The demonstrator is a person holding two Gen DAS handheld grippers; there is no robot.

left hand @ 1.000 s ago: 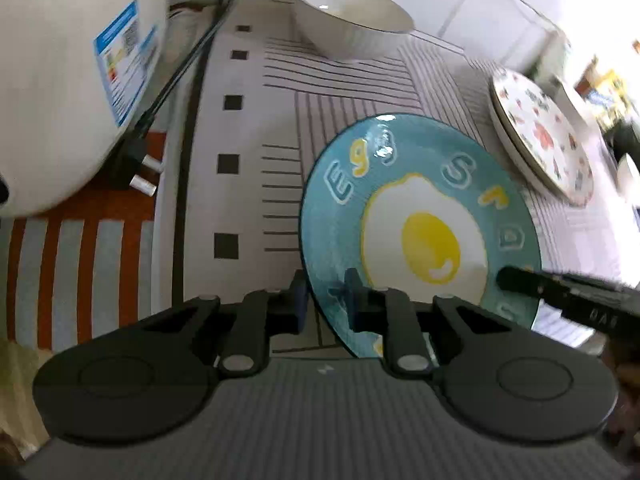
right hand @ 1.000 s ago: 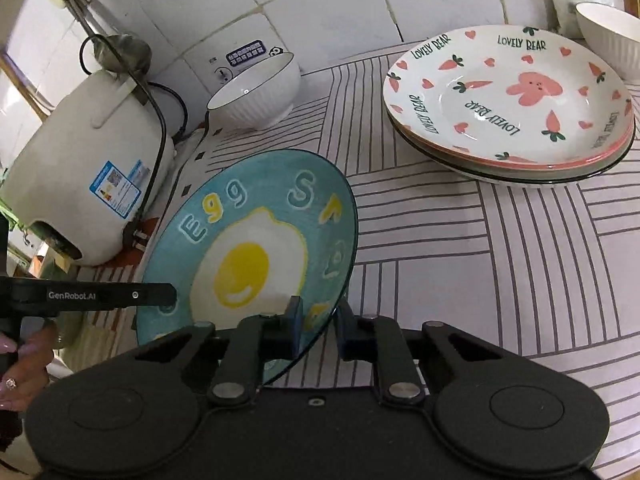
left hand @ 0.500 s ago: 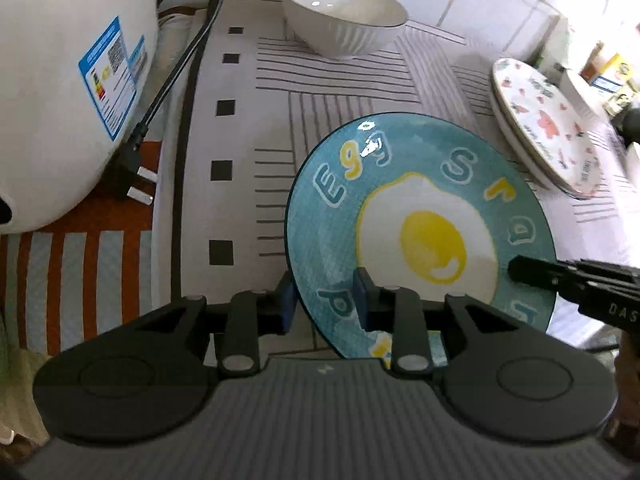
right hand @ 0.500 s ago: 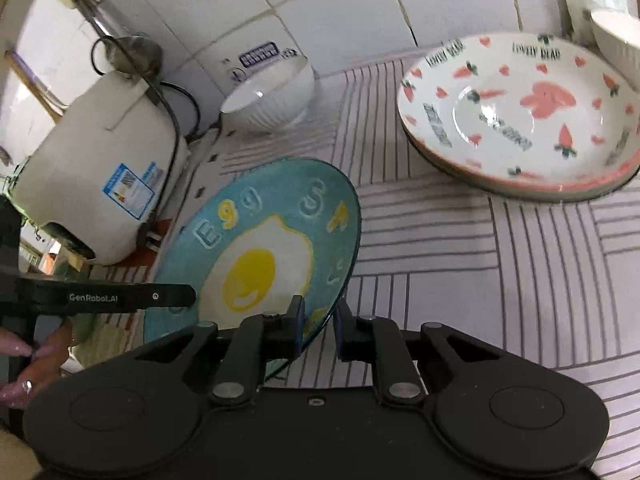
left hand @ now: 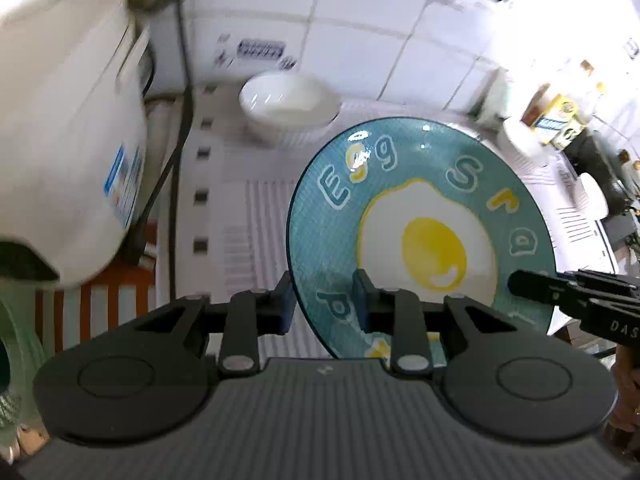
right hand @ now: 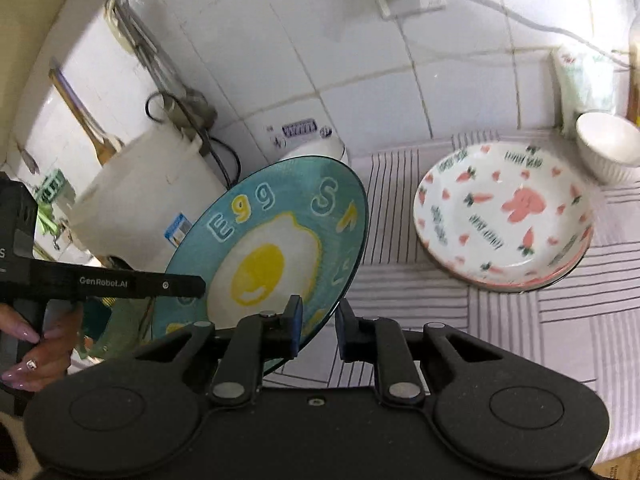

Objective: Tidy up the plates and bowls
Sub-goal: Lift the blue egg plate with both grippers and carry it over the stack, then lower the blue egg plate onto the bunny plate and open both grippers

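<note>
A teal plate (left hand: 420,208) with a fried-egg picture hangs tilted above the striped cloth, one gripper on each side. My left gripper (left hand: 322,300) is shut on its near-left rim, one finger under and one over. My right gripper (right hand: 319,320) is shut on the plate's (right hand: 272,240) near-right rim. Each view shows the other gripper's finger reaching onto the plate from the side. A stack of carrot-and-rabbit plates (right hand: 504,216) lies on the cloth to the right. One white ribbed bowl (left hand: 288,104) stands by the wall behind the teal plate; another white bowl (right hand: 608,152) stands beside the stack.
A white rice cooker (left hand: 68,140) with a black cord stands at the left by the tiled wall. A person's hand (right hand: 36,344) grips the left tool. Bottles and boxes (left hand: 560,120) crowd the far right. Striped cloth (right hand: 560,320) lies bare in front of the stack.
Both grippers have risen with the teal plate, which has come off the cloth and now hangs tilted in the air. The left jaws stand wider than a second ago.
</note>
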